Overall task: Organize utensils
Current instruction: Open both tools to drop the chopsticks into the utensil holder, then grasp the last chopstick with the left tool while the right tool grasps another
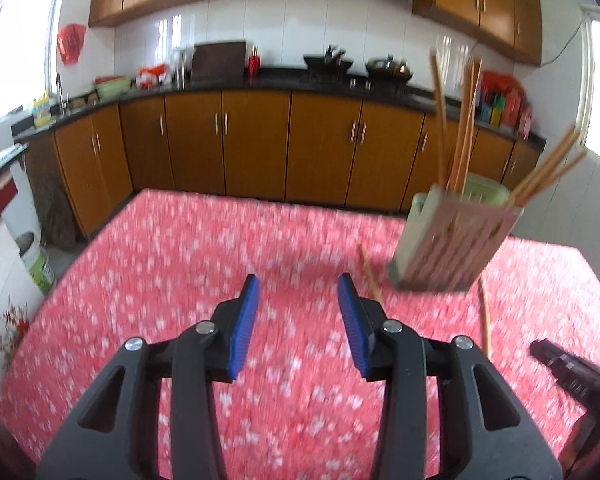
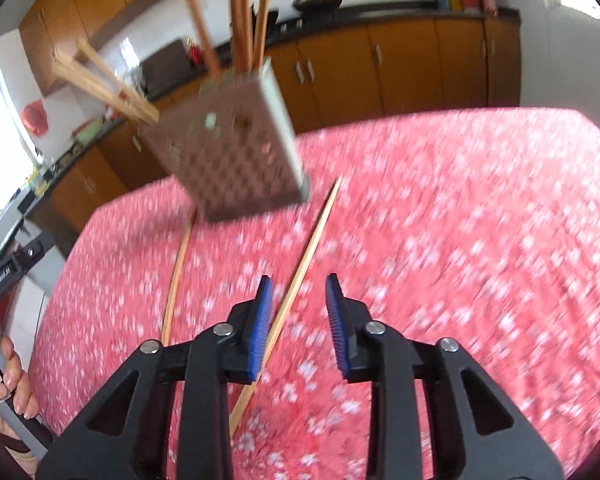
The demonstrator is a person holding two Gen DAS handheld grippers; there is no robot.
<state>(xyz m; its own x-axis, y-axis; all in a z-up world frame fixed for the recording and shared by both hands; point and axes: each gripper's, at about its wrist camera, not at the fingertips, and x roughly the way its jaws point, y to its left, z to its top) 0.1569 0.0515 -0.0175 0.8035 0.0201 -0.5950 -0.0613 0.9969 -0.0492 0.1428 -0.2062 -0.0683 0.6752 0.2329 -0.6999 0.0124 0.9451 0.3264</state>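
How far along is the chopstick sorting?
Partly done: several wooden chopsticks already stand in the perforated pink-and-green holder. Nothing is in hand: the left gripper and right gripper are both open and empty. Left: two loose wooden chopsticks lying on the red floral tablecloth.

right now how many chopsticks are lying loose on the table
2. One chopstick runs from the holder down past the right gripper; the other chopstick lies left of it. More stand in the holder; some may be hidden.
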